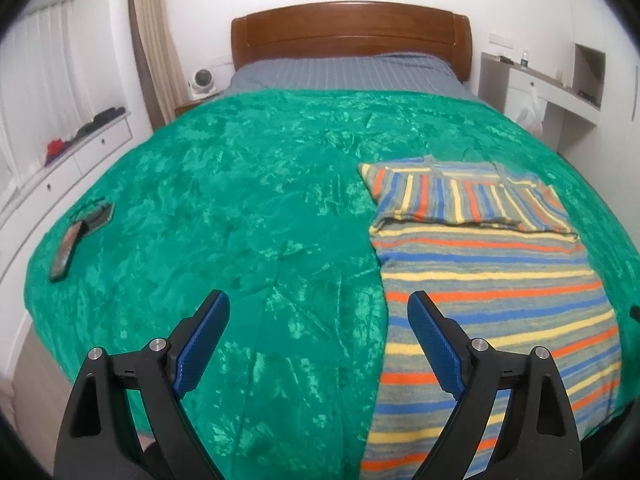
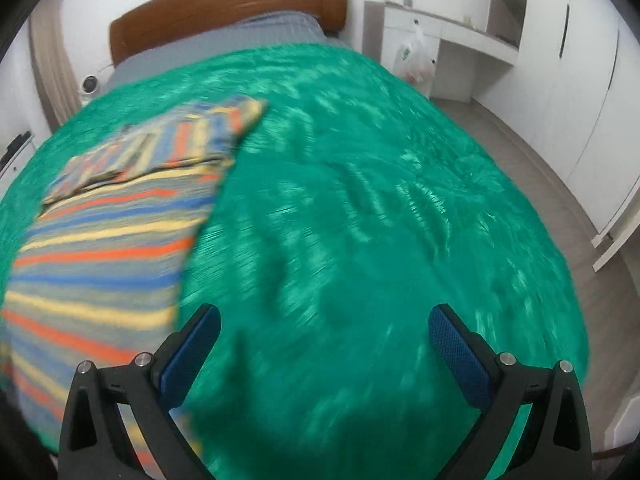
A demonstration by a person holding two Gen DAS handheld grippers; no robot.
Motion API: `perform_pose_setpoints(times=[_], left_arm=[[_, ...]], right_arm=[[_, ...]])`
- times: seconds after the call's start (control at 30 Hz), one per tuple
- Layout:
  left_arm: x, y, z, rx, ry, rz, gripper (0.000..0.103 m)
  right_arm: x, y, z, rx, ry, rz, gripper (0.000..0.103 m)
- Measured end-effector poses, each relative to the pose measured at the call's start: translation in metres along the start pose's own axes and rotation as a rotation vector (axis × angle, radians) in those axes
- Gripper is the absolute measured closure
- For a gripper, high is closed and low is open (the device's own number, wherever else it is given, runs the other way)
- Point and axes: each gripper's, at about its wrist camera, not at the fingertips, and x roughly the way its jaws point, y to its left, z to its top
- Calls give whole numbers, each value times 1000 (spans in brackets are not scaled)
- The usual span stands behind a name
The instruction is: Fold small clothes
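Both your left gripper (image 1: 318, 308) and right gripper (image 2: 324, 324) hang spread wide and empty over the green bedspread (image 1: 240, 200), flanking the striped garment (image 1: 492, 300) lying flat near the bed's near edge, sleeves already folded across its far end. Take the near hem at both corners (evenly) and carry it far. No readable writing anywhere.

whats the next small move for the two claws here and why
Probably lower both to the near hem of the striped sweater and pinch it. The left claw and right claw are open and empty, the sleeves already lie folded across the top, and the long body is still flat.
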Motion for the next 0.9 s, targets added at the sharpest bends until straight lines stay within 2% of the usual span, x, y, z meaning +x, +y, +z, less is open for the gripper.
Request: perform_pose_setpoints(times=[0.17,0.27,0.37,0.57,0.9], left_arm=[[0,-6,-5,4,17,-19,11],[-2,-10,-8,21,20,-27,11],[-5,-11,-11,41,29,-38,11],[-13,4,-29,32,39,-50,8],[-17,30,-51,-52,71,-51,8]], right_arm=[[-40,25,-18,-24,10,3,1],[-52,37,-21,-55,50,-39,1],[-67,48,-18,-73,51,-92,1],[-104,73,-7,-123,-9,-186,1],[-159,100,-1,-204,-137,-273,1]])
